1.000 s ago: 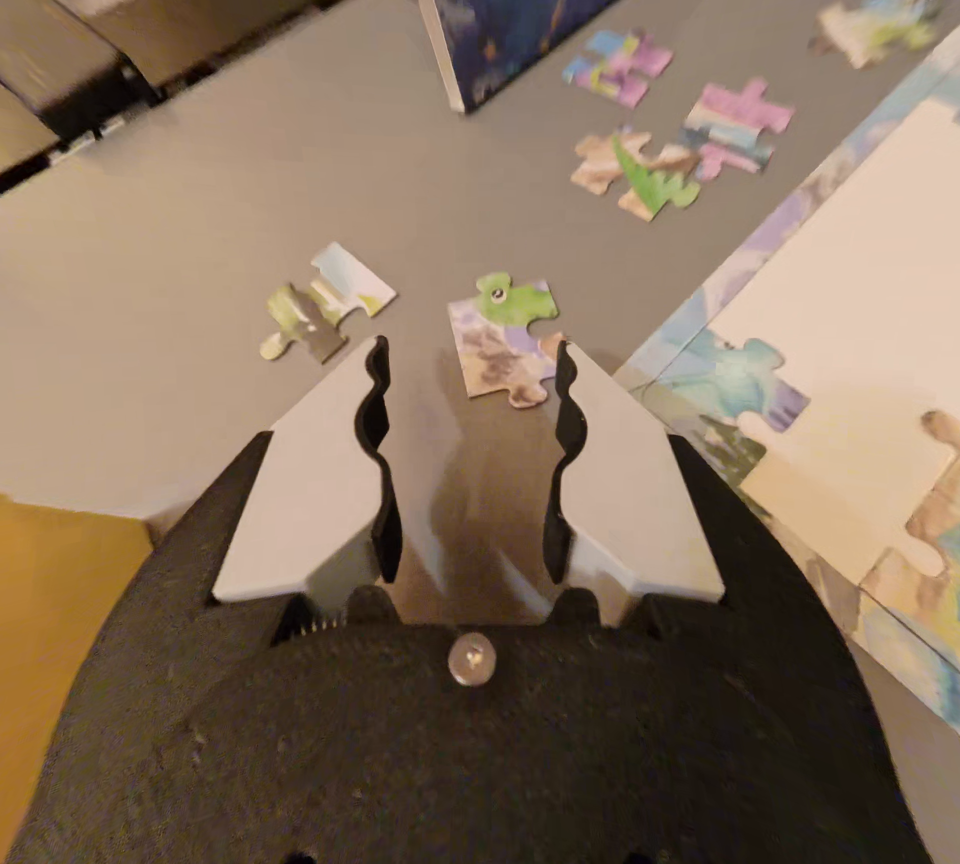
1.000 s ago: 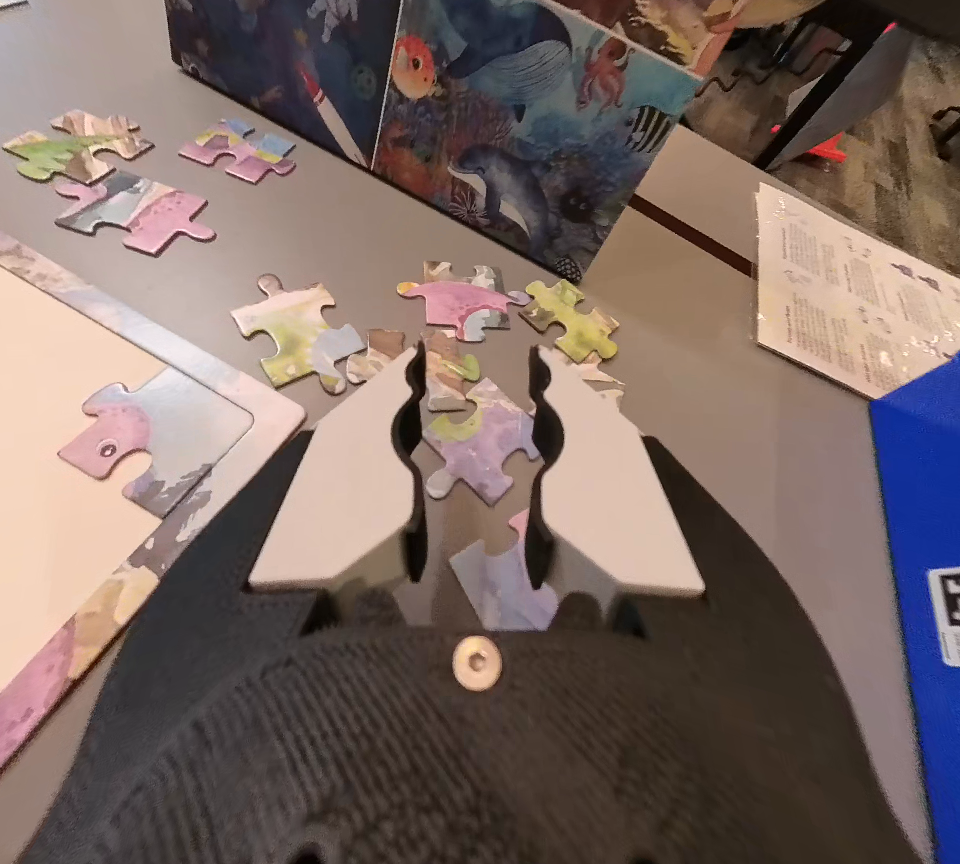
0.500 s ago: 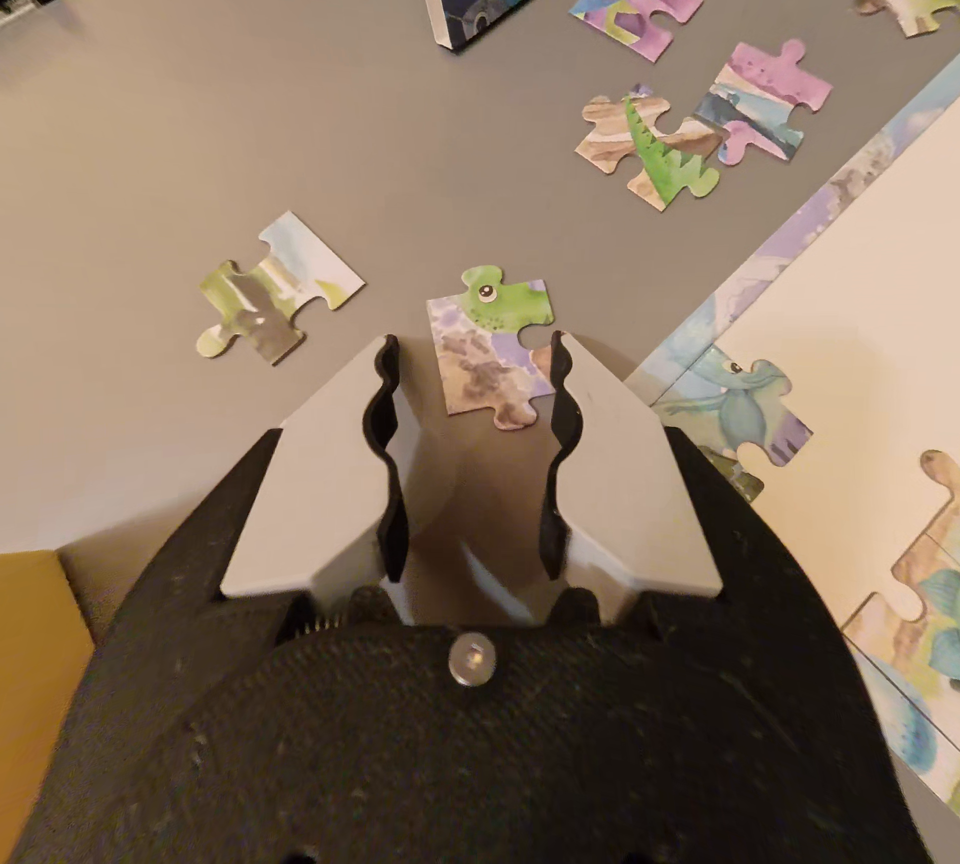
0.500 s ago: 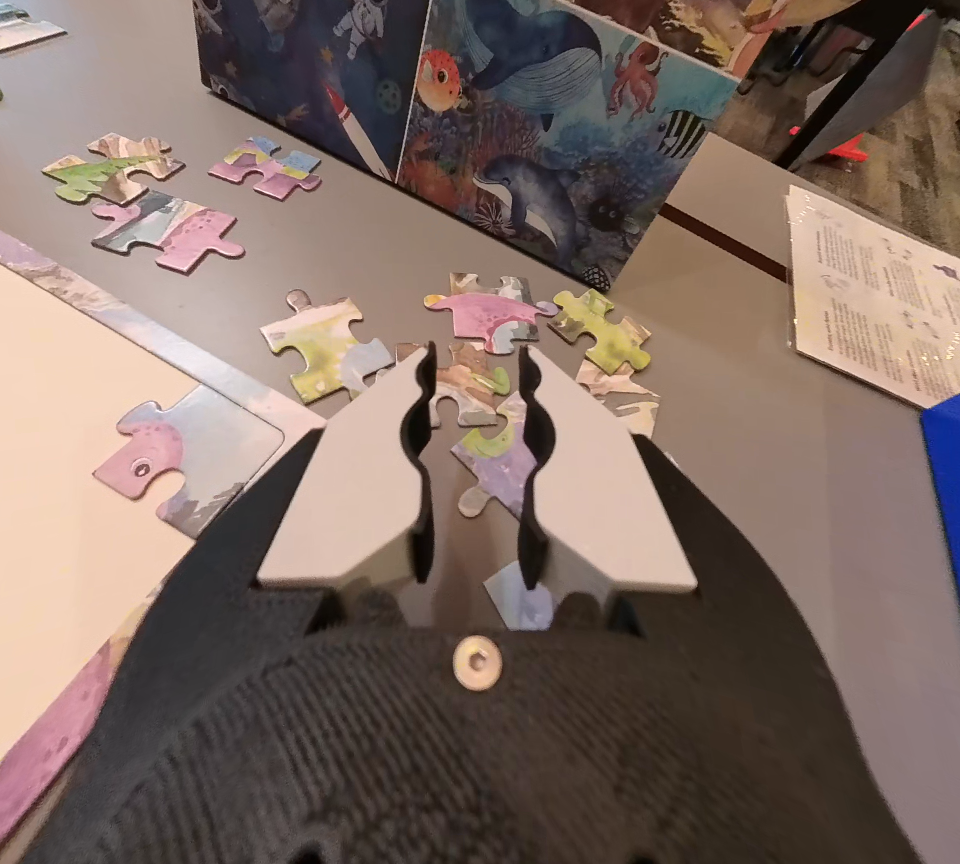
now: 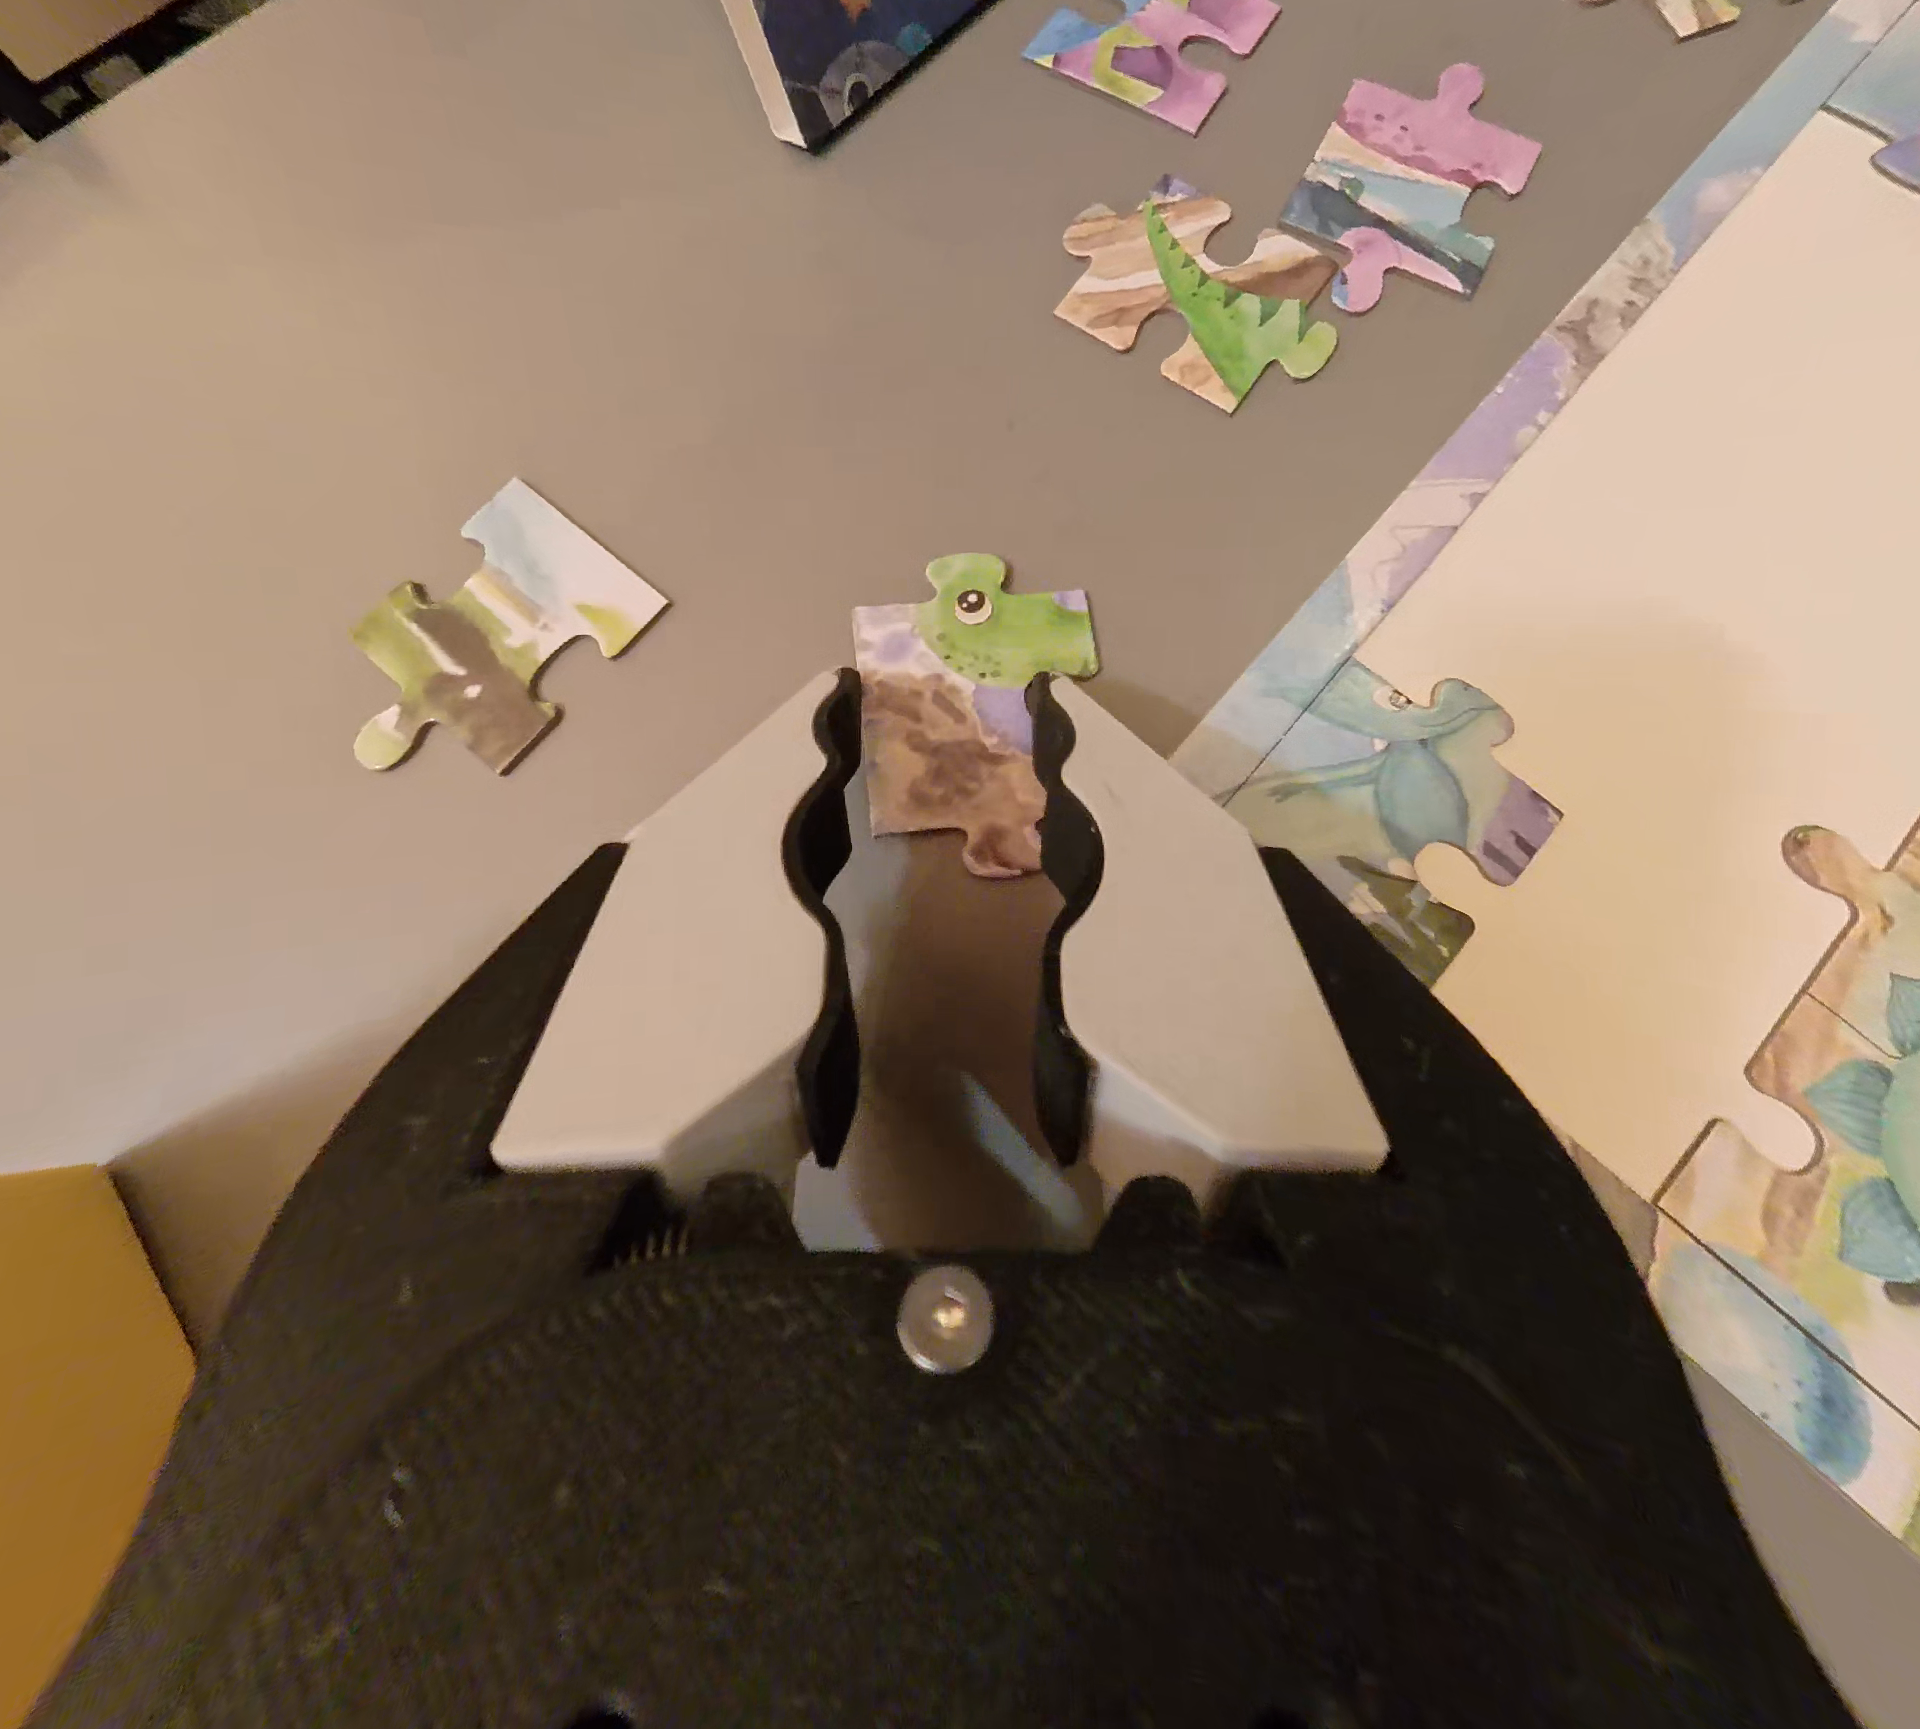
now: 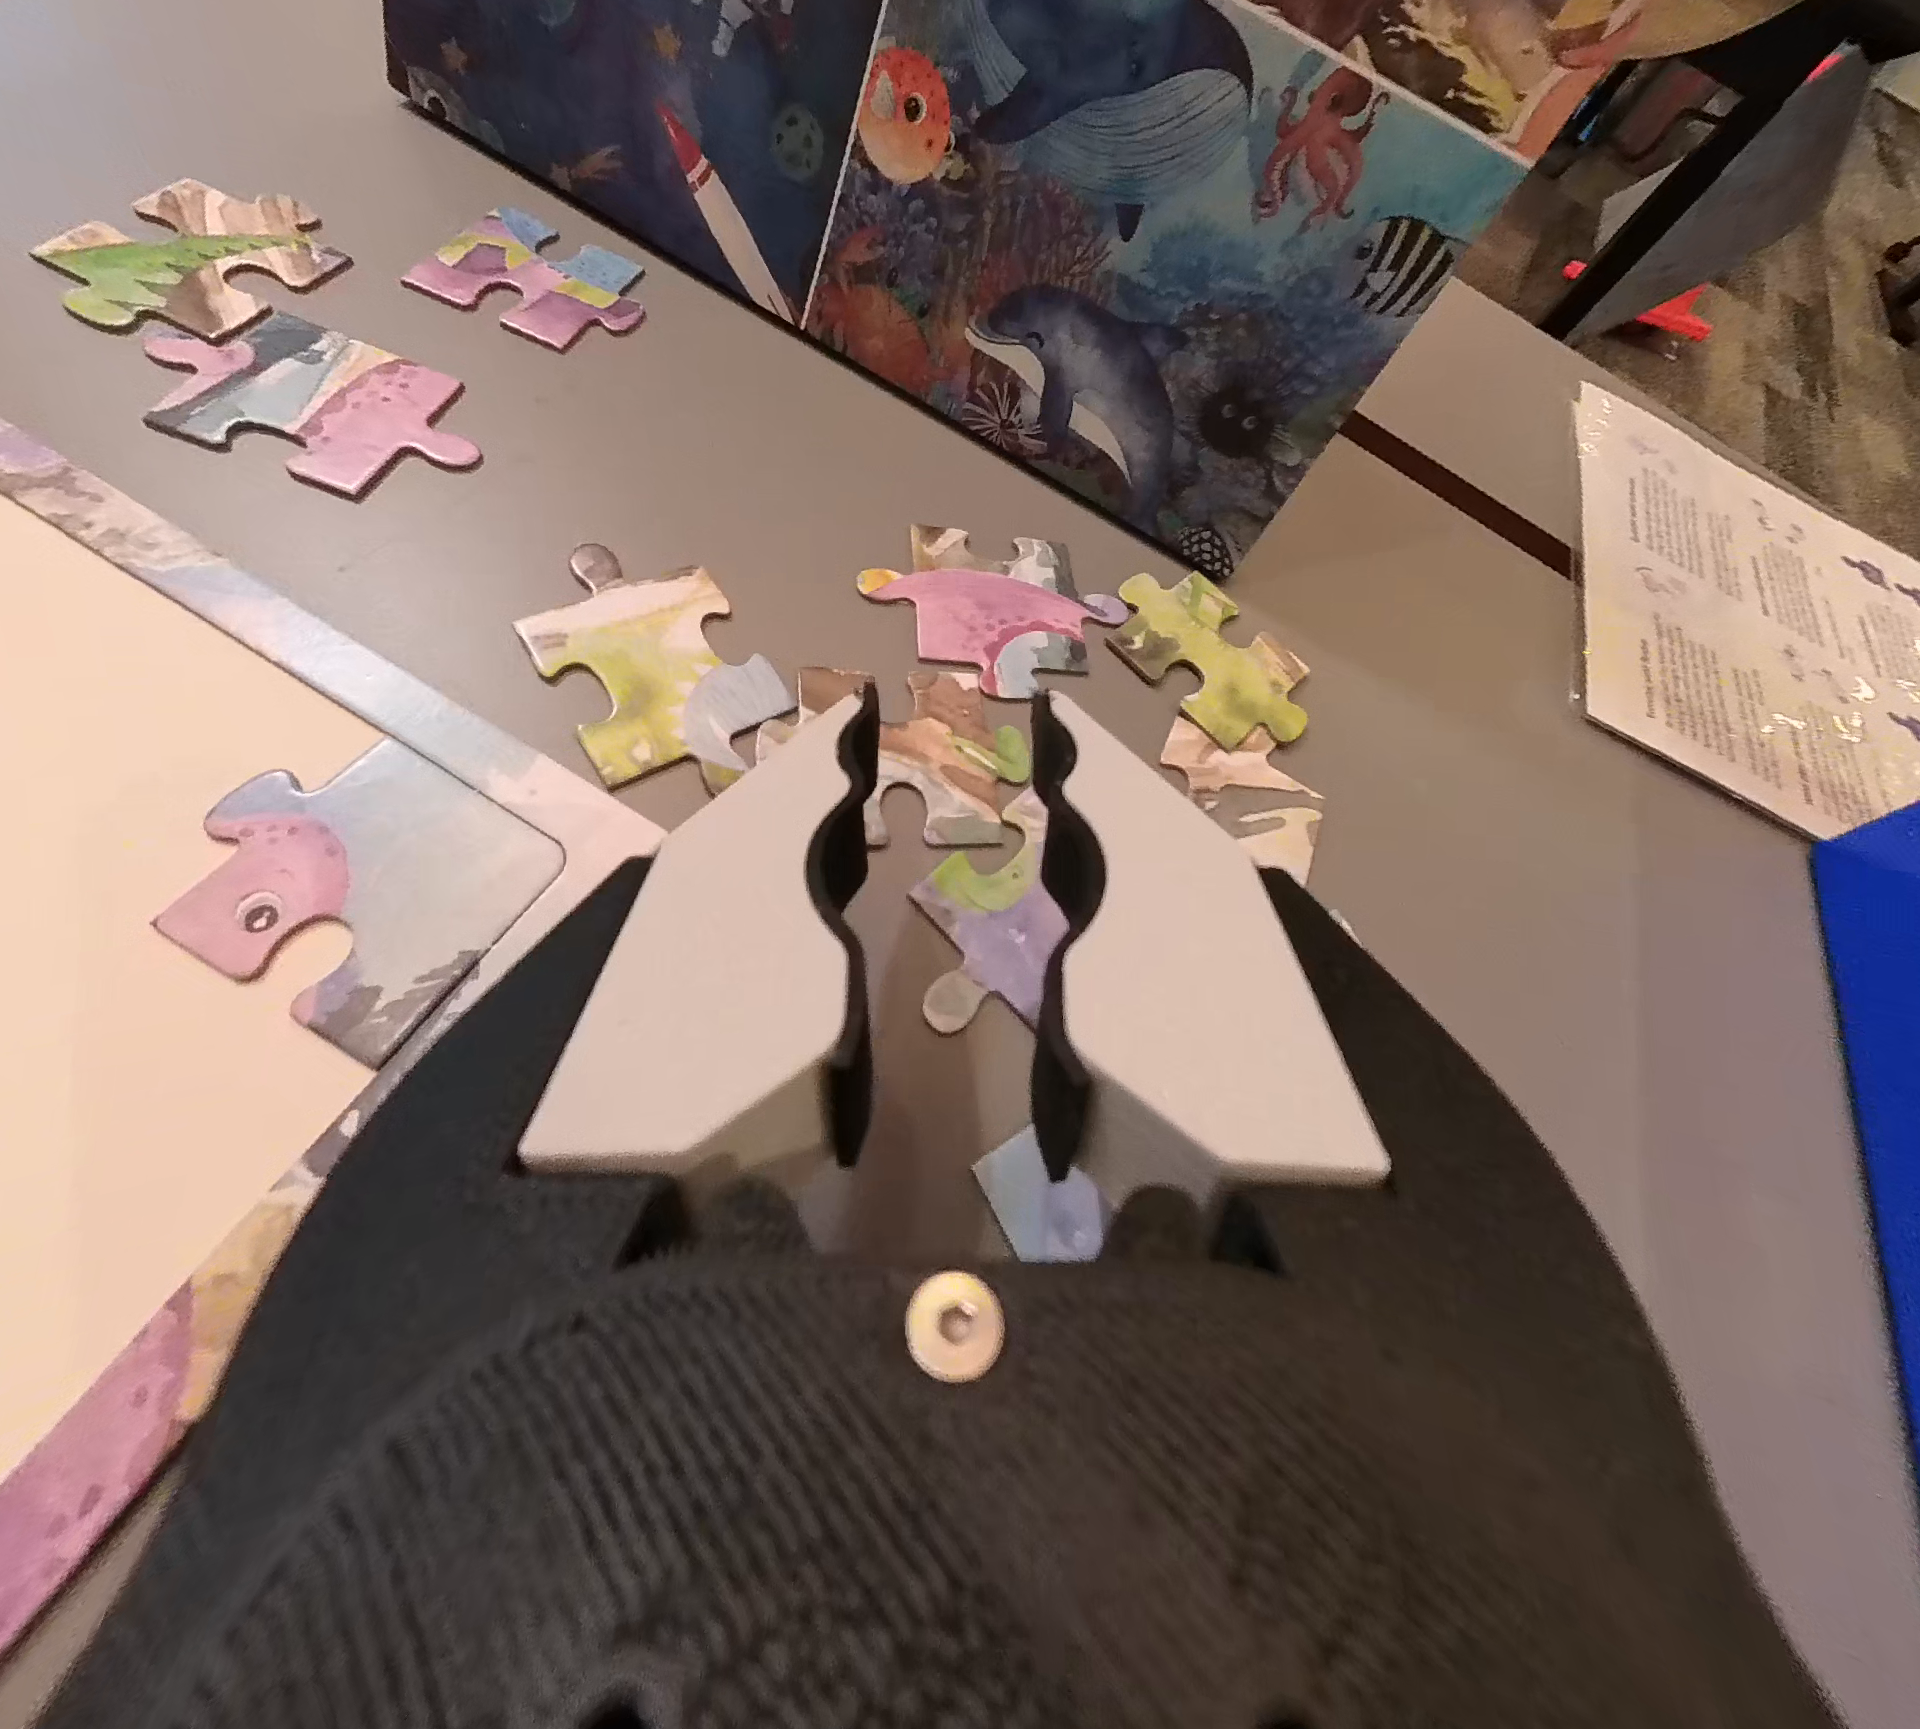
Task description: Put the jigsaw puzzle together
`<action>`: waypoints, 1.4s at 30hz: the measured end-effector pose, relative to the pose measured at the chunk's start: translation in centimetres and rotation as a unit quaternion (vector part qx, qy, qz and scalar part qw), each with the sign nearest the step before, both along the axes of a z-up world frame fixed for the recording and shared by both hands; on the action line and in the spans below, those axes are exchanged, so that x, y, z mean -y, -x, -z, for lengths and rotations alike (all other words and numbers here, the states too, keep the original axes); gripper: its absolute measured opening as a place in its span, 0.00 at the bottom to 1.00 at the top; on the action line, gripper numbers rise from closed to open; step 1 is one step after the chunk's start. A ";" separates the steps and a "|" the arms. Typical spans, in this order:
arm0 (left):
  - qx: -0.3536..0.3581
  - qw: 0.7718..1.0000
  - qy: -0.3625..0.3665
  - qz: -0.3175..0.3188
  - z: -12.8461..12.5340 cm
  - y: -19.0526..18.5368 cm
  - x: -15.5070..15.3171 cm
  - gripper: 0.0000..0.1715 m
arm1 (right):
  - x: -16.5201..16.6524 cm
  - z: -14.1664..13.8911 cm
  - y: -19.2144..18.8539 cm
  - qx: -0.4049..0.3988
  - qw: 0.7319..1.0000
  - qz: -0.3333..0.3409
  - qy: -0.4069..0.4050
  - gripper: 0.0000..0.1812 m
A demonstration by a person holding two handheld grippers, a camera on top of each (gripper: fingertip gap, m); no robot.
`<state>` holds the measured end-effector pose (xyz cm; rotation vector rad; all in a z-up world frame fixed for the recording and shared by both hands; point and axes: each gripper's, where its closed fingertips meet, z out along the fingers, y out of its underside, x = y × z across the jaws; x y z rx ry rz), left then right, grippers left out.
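Left gripper (image 5: pixel 943 692) now lower, fingers narrowed around green dinosaur piece (image 5: pixel 971 703) flat on grey table (image 5: pixel 312 329); firm grip unclear. Right gripper (image 6: pixel 954 708) fingers parted, empty, hovering over loose pieces pile (image 6: pixel 966 765). Puzzle board (image 5: pixel 1558 640) beside it. Farther off: picture box (image 6: pixel 1039 173).

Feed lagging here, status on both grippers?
Left gripper jaws open, straddling green-head piece. Right gripper open over loose pile. Nothing blocking.
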<state>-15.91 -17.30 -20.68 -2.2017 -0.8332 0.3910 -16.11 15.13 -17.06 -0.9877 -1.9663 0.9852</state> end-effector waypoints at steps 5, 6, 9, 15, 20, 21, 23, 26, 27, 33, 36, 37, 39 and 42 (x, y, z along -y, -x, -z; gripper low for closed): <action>0.001 1.000 -0.014 0.006 -0.3 -0.1 -0.1 0.23 | 0.0 0.0 0.0 0.002 1.000 0.000 0.006 0.15; 0.006 1.000 -0.017 0.007 -0.2 -0.1 -0.1 0.24 | 0.0 0.0 0.0 0.003 1.000 0.000 0.006 0.15; 0.026 0.999 -0.018 0.006 0.1 -0.2 -0.1 0.26 | 0.1 0.2 0.0 0.005 1.000 -0.003 0.000 0.15; 0.034 0.999 -0.014 0.003 0.4 -0.1 0.0 0.27 | 0.3 0.4 0.0 0.005 1.000 -0.006 -0.017 0.15; 0.034 0.999 -0.014 0.014 0.4 -0.4 -0.2 0.18 | 0.3 0.5 0.1 0.005 1.000 -0.004 -0.020 0.15; 0.032 0.999 -0.013 0.014 0.4 -0.4 -0.2 0.17 | 0.3 0.4 0.1 0.004 1.000 -0.004 -0.020 0.15; 0.027 0.999 -0.010 0.014 0.3 -0.4 -0.2 0.17 | 0.3 0.4 0.1 0.003 1.000 -0.005 -0.020 0.15; 0.015 1.000 -0.012 0.015 0.0 -0.4 -0.3 0.17 | 0.3 0.4 0.1 0.003 1.000 -0.005 -0.018 0.15; 0.011 1.000 -0.014 0.014 -0.1 -0.4 -0.2 0.17 | 0.3 0.4 0.1 0.003 1.000 -0.005 -0.018 0.15; -0.019 0.999 -0.017 0.028 -1.4 -0.9 -0.4 0.17 | 0.3 0.3 0.1 0.003 1.000 -0.006 -0.016 0.15; -0.065 0.994 -0.026 0.088 -3.4 -2.8 -2.4 0.17 | 0.4 0.4 0.1 0.005 1.000 -0.007 -0.018 0.15; -0.079 0.990 -0.027 0.116 -4.0 -3.7 -3.4 0.17 | 0.4 0.4 0.1 0.005 1.000 -0.008 -0.020 0.15; -0.094 0.977 -0.030 0.187 -4.5 -6.4 -5.9 0.17 | 0.4 0.5 0.1 0.007 1.000 -0.008 -0.023 0.15; -0.099 0.957 -0.027 0.272 -3.9 -10.3 -9.4 0.17 | 0.4 0.7 0.1 0.009 1.000 -0.008 -0.029 0.15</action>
